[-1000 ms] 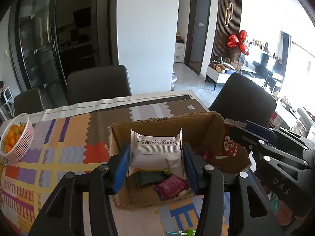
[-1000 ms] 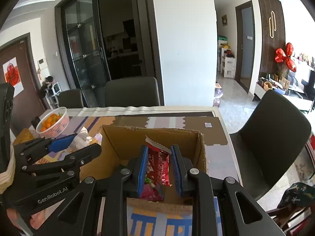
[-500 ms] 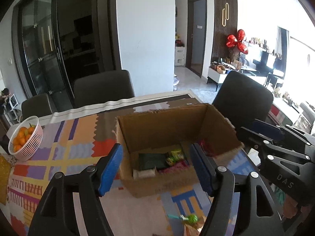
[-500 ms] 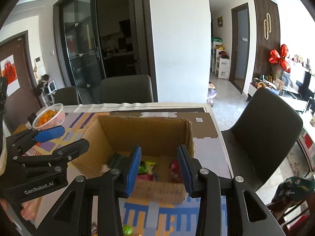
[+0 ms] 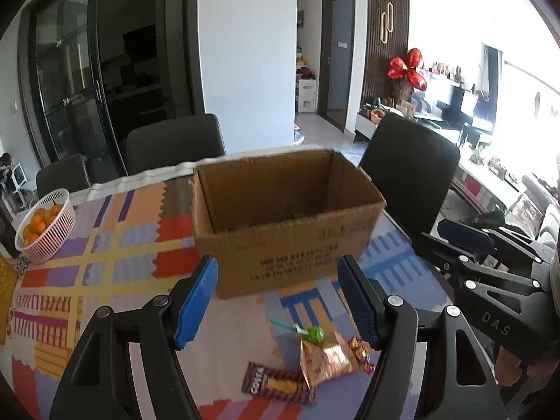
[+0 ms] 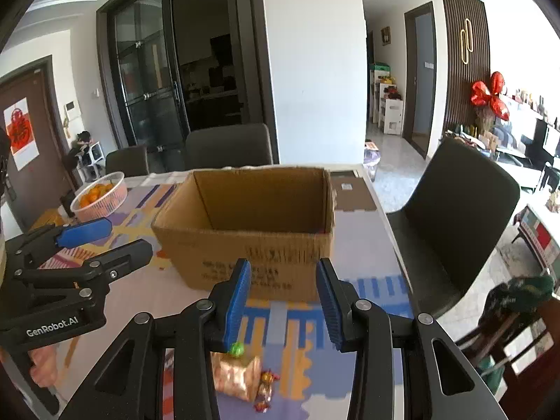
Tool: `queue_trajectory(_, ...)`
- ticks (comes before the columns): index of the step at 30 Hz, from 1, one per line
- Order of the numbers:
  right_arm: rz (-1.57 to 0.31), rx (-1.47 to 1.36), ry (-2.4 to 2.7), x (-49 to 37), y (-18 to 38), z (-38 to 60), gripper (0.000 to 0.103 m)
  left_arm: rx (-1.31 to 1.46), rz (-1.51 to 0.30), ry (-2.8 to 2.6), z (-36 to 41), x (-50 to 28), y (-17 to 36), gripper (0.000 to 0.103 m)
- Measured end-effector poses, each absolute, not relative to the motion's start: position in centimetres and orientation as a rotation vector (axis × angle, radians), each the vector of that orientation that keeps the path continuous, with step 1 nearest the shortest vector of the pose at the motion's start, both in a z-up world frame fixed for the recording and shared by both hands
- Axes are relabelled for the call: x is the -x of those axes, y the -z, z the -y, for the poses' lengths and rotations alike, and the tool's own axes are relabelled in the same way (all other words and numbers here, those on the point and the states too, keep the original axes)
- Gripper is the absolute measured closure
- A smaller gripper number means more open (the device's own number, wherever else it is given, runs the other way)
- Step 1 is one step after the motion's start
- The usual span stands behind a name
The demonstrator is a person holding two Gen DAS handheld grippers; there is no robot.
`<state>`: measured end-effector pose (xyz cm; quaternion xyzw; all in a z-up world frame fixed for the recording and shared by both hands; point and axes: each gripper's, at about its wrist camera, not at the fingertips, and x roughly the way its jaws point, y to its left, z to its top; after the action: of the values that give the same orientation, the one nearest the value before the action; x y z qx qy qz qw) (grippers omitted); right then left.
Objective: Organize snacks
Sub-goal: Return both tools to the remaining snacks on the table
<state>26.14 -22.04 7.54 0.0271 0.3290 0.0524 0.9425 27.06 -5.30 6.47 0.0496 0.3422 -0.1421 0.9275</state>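
Brown COSTA bar — long axis left-right

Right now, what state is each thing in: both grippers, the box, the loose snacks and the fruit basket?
left gripper: open, holding nothing
right gripper: open, holding nothing
cardboard box: upright, top open
green lollipop: lying on the table, outside the box
copper foil snack bag: lying on the table, crumpled
Costa bar: lying flat on the table
white basket: upright, holding oranges
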Motion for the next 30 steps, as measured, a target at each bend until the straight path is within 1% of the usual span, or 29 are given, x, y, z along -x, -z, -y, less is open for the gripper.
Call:
queue_trajectory(15,-0.750,-0.026,-0.096,-22.1,-3.2,21.4,0.063,-0.079,-0.795,0.330,5.1,-23.9,-1.2,0.033)
queue_trajectory(30,-0.930,-0.053,-0.116,-21.7,3.7,21.2,0.063,-0.053,-0.968,0.397,5.7,-24.6,5.7,0.033)
